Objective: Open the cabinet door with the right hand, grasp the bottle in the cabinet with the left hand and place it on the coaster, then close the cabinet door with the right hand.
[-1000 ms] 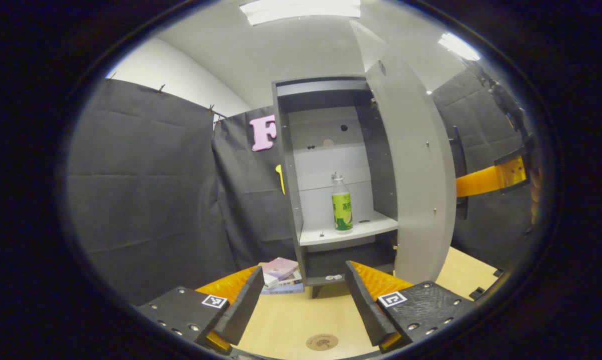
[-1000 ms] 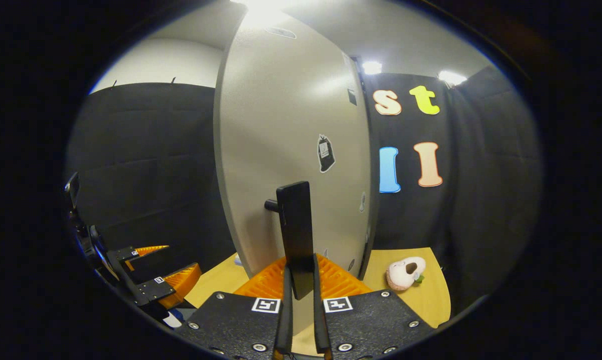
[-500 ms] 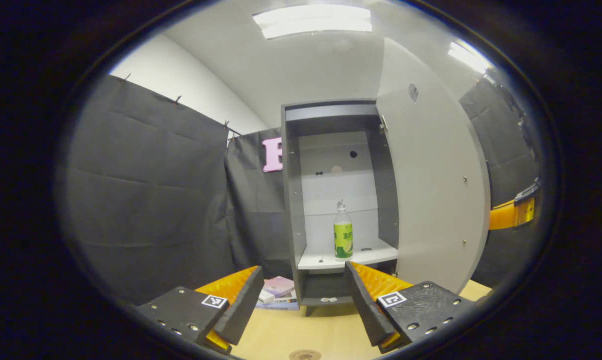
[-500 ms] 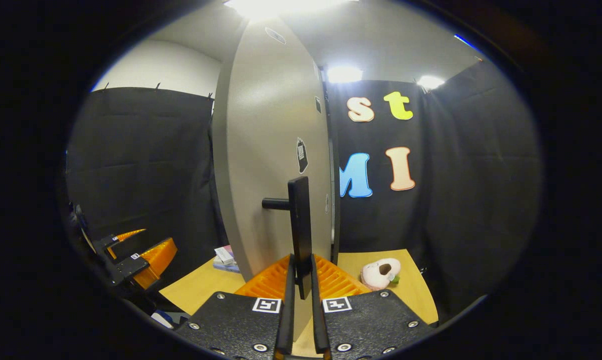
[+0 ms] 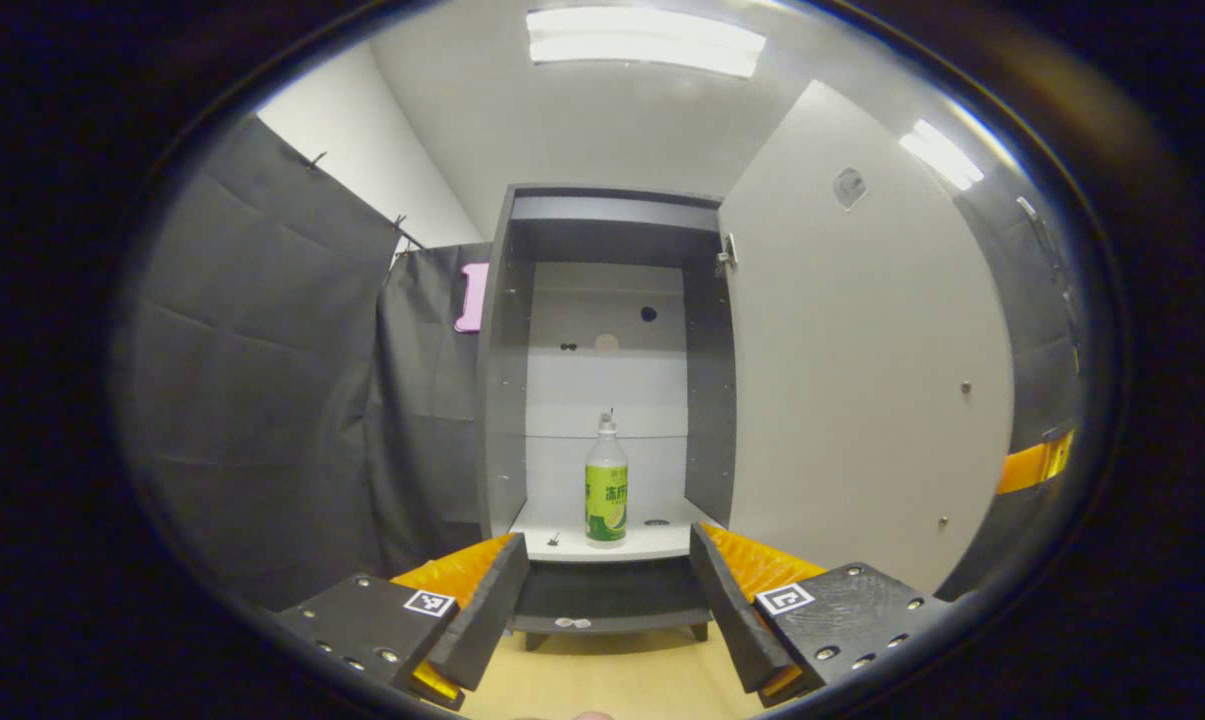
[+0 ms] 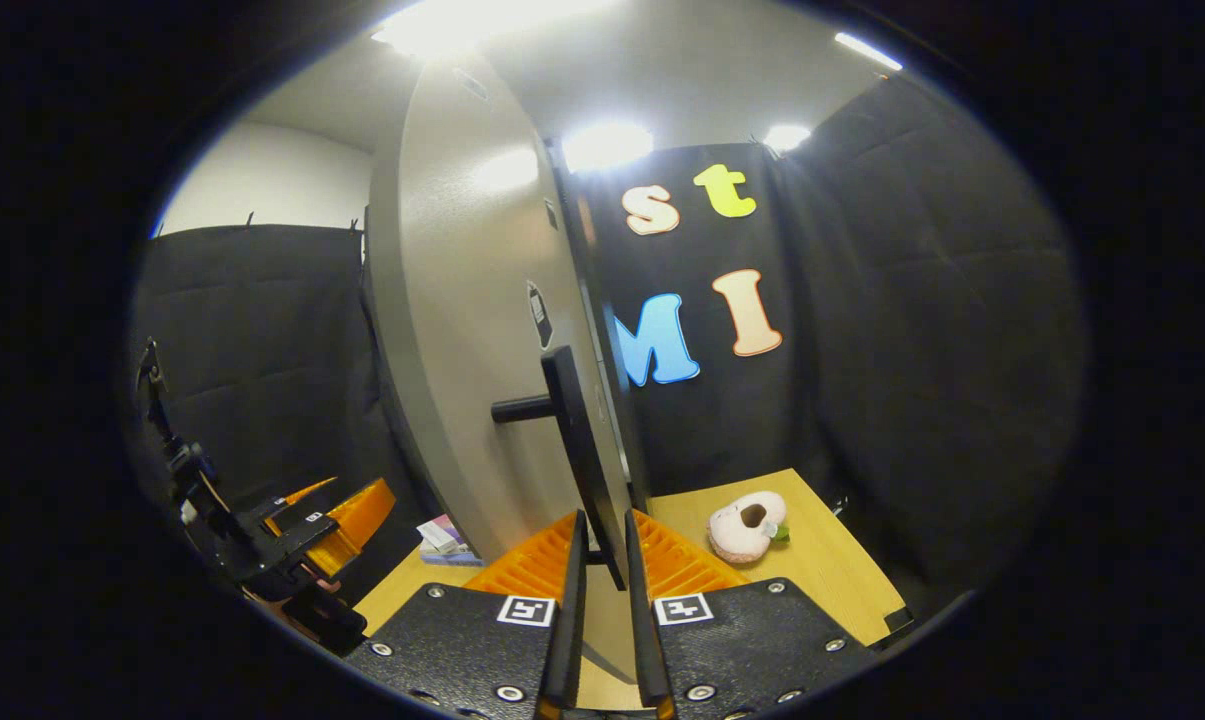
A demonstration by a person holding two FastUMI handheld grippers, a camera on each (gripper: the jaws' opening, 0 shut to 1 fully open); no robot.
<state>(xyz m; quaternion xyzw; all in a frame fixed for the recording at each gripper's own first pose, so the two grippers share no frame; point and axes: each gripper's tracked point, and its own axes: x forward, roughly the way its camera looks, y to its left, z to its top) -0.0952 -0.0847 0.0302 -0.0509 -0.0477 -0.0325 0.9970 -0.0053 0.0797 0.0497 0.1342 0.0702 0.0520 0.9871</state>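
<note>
The grey cabinet (image 5: pixel 507 350) stands open in the left gripper view. A clear bottle (image 5: pixel 606 490) with a green label stands upright on its white shelf (image 5: pixel 652 545). My left gripper (image 5: pixel 607 585) is open, facing the bottle from in front of the cabinet, still well short of it. The open door (image 5: pixel 862 380) hangs to the right of the opening. In the right gripper view my right gripper (image 6: pixel 602 575) is shut on the door's black bar handle (image 6: pixel 574 440), on the outer face of the door (image 6: pixel 452 340).
A wooden table (image 6: pixel 822 570) carries a pale plush toy (image 6: pixel 747 525) to the right of the door. A small stack of books (image 6: pixel 442 540) lies left of the door's lower edge. My left gripper (image 6: pixel 317 520) shows far left in the right gripper view.
The door has swung wider open under my right gripper. My left gripper has moved to face the opening squarely, so the bottle now sits centred between its fingers.
</note>
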